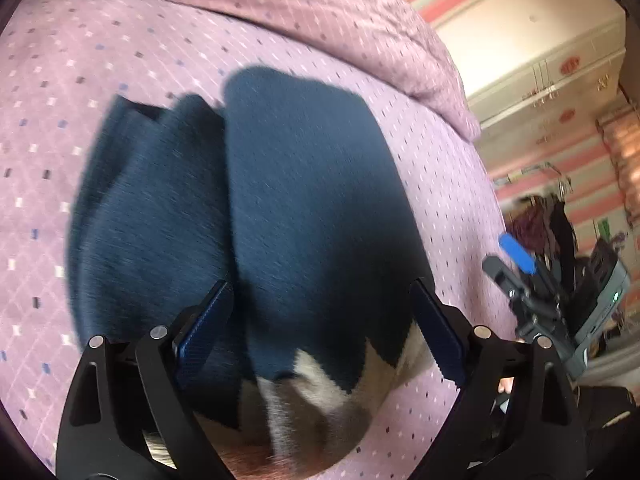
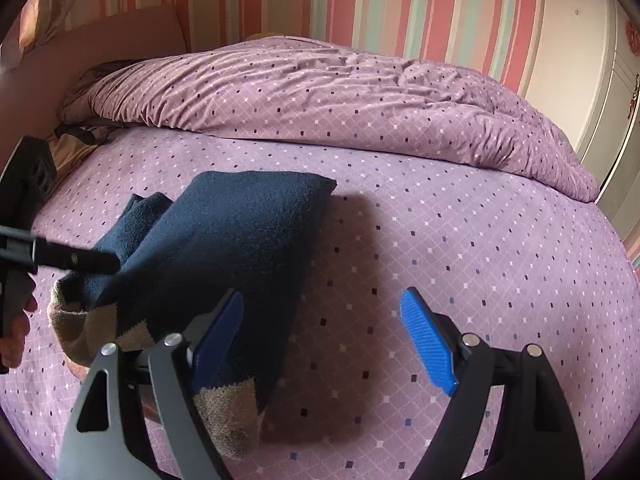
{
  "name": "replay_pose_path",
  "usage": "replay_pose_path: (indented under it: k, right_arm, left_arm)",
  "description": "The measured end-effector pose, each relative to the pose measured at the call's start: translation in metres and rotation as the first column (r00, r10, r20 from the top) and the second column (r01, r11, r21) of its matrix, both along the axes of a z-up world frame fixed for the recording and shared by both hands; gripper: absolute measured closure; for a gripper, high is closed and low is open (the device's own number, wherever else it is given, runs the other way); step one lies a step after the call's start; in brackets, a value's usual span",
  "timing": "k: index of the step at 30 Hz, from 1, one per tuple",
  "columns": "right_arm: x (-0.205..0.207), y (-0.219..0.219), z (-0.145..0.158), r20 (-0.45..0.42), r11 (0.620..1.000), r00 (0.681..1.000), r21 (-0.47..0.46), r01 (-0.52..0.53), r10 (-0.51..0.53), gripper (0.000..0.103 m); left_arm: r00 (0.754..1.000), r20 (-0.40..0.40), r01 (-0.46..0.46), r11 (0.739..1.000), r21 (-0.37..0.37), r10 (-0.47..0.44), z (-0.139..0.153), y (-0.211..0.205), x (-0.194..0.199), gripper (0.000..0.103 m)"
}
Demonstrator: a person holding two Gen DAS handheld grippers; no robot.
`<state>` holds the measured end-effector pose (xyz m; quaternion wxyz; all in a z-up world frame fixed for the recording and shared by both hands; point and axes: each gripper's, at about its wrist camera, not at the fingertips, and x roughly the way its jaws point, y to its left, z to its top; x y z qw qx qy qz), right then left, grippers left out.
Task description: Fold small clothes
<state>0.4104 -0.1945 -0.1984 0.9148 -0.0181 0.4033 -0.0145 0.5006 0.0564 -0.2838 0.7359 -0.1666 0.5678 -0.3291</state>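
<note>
A dark blue knitted garment (image 1: pixel 304 208) with a beige zigzag hem lies folded lengthwise on the purple bedsheet (image 1: pixel 80 80). My left gripper (image 1: pixel 320 320) stands open over its hem end, one finger on each side of the upper fold, and the pads do not press the cloth. In the right wrist view the same garment (image 2: pixel 232 240) lies at the left. My right gripper (image 2: pixel 326 336) is open, its left finger over the garment's right edge and its right finger above bare sheet. One black finger (image 2: pixel 80 260) of the left gripper reaches over the garment from the left.
A bunched purple duvet (image 2: pixel 360 92) lies along the far side of the bed. A striped wall (image 2: pixel 360 0) and a white wardrobe (image 1: pixel 540 60) stand beyond. A person's hand (image 2: pixel 12 332) holds the left gripper. Hanging clothes (image 1: pixel 544 224) show at the right.
</note>
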Motion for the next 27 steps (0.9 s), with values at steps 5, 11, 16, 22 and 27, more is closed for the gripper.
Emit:
replay_pose_path:
  k: [5,11,16,22,27]
  right_arm:
    - [0.002,-0.011,0.001,-0.023,0.992,1.0,0.127,-0.018,0.021,0.021]
    - [0.003,-0.02,-0.003,-0.049,0.97,0.997,0.238,-0.04,0.053,0.021]
    - [0.002,-0.019,-0.008,-0.071,0.967,0.994,0.249,-0.057,0.077,0.021]
    - [-0.002,-0.01,-0.004,-0.058,0.976,0.994,0.207,-0.074,0.088,0.021]
    - [-0.003,0.002,0.004,-0.049,0.981,0.993,0.168,-0.094,0.104,0.021]
  left_arm:
    - [0.999,-0.032,0.033,0.997,0.063,-0.031,-0.025,-0.014,0.0,0.014]
    - [0.998,-0.046,0.037,0.999,-0.027,-0.038,-0.029,-0.018,0.004,0.033]
    - [0.999,0.001,-0.033,0.999,-0.009,0.033,-0.025,-0.006,-0.004,0.069]
    - [0.979,0.204,-0.045,0.973,0.225,-0.002,0.022,-0.028,-0.031,0.082]
    - [0.937,0.349,-0.14,0.909,0.392,-0.006,0.069,-0.029,-0.065,0.083]
